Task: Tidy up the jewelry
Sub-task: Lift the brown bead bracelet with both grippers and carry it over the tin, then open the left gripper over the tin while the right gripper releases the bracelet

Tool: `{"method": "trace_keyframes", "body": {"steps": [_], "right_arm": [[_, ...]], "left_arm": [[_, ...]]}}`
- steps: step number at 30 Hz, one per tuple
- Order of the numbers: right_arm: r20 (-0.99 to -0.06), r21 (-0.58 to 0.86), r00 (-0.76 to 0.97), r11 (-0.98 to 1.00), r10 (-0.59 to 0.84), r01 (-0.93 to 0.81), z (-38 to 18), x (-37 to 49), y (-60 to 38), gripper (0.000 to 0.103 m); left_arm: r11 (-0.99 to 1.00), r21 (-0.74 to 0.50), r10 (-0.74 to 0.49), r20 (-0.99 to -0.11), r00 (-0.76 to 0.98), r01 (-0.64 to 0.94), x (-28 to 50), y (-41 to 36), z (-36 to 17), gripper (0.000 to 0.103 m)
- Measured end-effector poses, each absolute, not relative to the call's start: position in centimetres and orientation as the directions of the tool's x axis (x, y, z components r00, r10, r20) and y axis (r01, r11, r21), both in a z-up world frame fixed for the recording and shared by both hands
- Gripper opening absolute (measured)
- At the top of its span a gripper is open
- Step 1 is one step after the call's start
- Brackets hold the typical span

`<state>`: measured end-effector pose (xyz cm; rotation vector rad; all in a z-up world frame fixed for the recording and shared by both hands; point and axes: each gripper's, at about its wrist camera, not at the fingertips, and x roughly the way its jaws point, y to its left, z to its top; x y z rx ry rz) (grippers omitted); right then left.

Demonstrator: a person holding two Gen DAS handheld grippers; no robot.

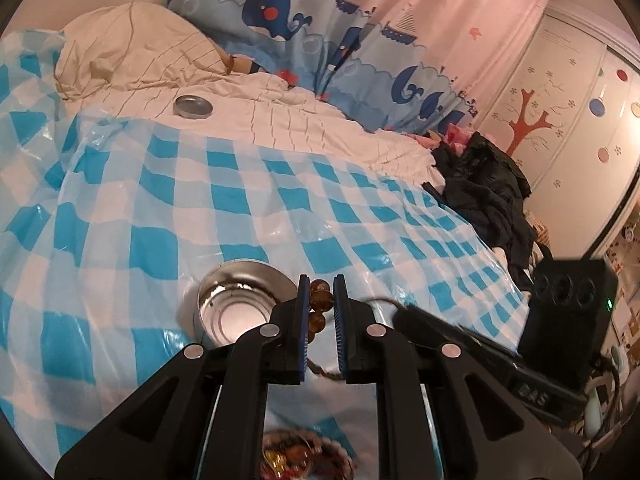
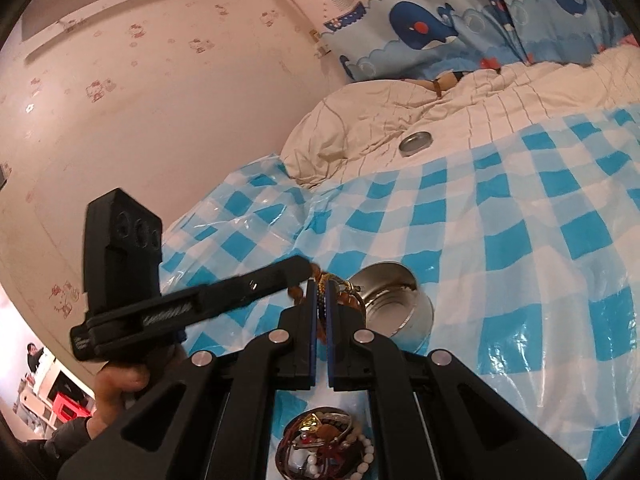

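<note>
Blue-and-white checked plastic sheeting covers most of the bed, with a cream quilt bunched toward the head end and a whale-print curtain hanging behind it. On the quilt, just past the far edge of the sheeting, lies a round metal lid.

Near the front edge of the sheeting sits an open metal tin — empty as far as can be seen, its inside shining. Both tools hover just beside it. The left hand-held gripper is clamped on a string of amber beads, which show between its blue pads and trail below them. The right hand-held gripper is pinched tight on a braided cord that appears to belong to the same piece; a small metal ring hangs off it right over the tin's rim. The two tips sit close together, the left one reaching across in front of the right.

Closer to the front edge, under the tools, a heap of mixed jewelry rests in a pile — white bead bracelets, red cords and a gold piece among it. A hand grips the left tool's handle, with a dark sleeve below.
</note>
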<state>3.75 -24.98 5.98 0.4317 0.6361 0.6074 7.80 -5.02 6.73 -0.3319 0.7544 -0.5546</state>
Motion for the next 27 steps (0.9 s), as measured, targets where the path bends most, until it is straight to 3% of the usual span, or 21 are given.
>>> {"method": "trace_keyframes", "body": {"steps": [3, 10, 14, 17, 22, 27], "right_arm": [[-0.42, 0.547, 0.65, 0.748, 0.633, -0.376, 5.9, 4.0, -25.3, 0.004], [-0.427, 0.552, 0.649, 0.75, 0.629, -0.364, 5.6, 4.7, -25.2, 0.004], [-0.421, 0.575, 0.636, 0.733, 0.646, -0.364, 5.6, 6.4, -24.4, 0.004], [-0.405, 0.605, 0.615, 0.703, 0.676, -0.374, 5.5, 7.8, -23.4, 0.004], [-0.562, 0.522, 0.621, 0.816, 0.547, -0.246, 3.1, 9.5, -22.7, 0.006], [-0.589, 0.529, 0.621, 0.828, 0.517, -0.187, 2.3, 9.0, -24.1, 0.006]], "left_arm": [[0.8, -0.497, -0.59, -0.554, 0.587, 0.335, 9.4, -5.2, 6.0, 0.01], [0.895, -0.394, -0.439, -0.703, 0.56, 0.208, 12.3, -5.3, 3.0, 0.011], [0.915, -0.346, -0.398, -0.699, 0.594, 0.206, 11.2, -4.3, 4.2, 0.014], [0.925, -0.325, -0.374, -0.697, 0.612, 0.195, 10.4, -3.2, 4.8, 0.021], [0.948, -0.268, -0.314, -0.719, 0.62, 0.17, 9.2, -2.3, 4.5, 0.034], [0.966, -0.176, -0.256, -0.728, 0.636, 0.188, 7.7, -3.3, 4.3, 0.045]]}}
